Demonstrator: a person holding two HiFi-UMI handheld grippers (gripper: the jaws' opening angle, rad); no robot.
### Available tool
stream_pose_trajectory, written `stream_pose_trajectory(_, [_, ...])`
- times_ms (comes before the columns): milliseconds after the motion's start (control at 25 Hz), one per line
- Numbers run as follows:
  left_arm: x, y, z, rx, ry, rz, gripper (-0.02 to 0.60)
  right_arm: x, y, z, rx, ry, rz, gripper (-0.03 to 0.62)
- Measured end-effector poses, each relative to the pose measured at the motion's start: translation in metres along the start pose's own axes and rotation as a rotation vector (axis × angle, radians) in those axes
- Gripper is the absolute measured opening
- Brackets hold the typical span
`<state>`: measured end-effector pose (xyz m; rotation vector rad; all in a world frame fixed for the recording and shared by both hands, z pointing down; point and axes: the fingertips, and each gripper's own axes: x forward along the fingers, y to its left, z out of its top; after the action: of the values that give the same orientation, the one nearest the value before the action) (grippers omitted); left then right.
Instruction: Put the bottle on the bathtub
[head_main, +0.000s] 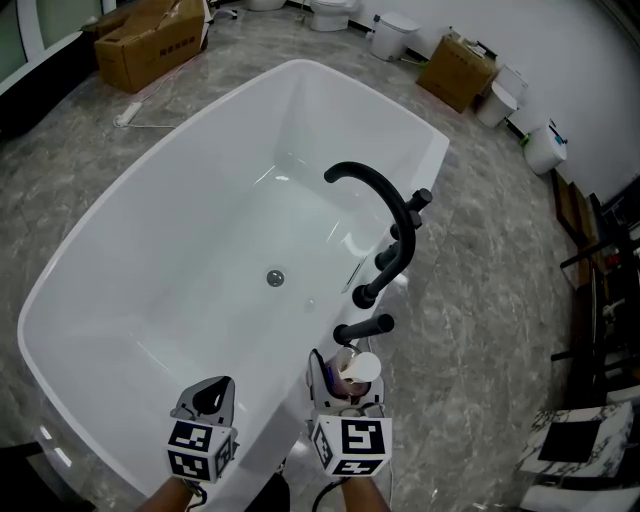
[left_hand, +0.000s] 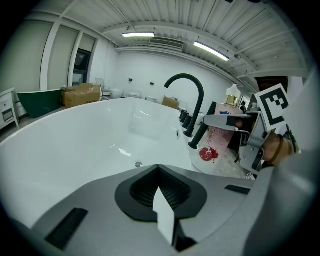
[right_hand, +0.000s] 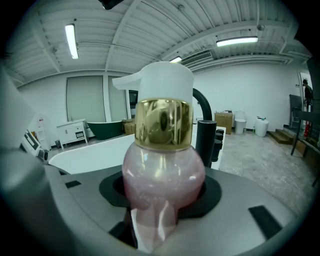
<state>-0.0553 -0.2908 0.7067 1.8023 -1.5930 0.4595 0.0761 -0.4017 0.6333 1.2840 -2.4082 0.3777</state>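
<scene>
Bottle (right_hand: 162, 165) upright, long axis vertical, white pump on top, spout to the left in right gripper view. Right claw (right_hand: 160, 215) grips its pink body at the bathtub (head_main: 180, 230) rim. 1 black faucet (head_main: 395, 205) stands just beyond, close ahead. Left claw (left_hand: 162, 200) closed, empty.

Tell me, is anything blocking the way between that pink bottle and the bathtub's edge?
Nothing visible does. The right gripper holds the bottle right by the bathtub's rim; the black faucet stands close beyond it, not across the path.
</scene>
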Motion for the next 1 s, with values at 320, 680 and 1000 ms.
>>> stream_pose_trajectory(320, [0.000,-0.001,-0.005,0.002,0.007,-0.002,0.003,-0.007,-0.001,-0.002,0.003,-0.048,0.002,0.225])
stream_pose_trajectory(680, [-0.004,-0.005,-0.009,0.010,0.011,-0.004,0.003,-0.015,0.009,-0.004,-0.072,-0.103,0.023,0.225])
stream_pose_trajectory(1000, [-0.007,-0.011,-0.012,0.024,0.015,-0.006,0.003,-0.021,0.017,-0.001,-0.117,-0.171,0.032,0.229])
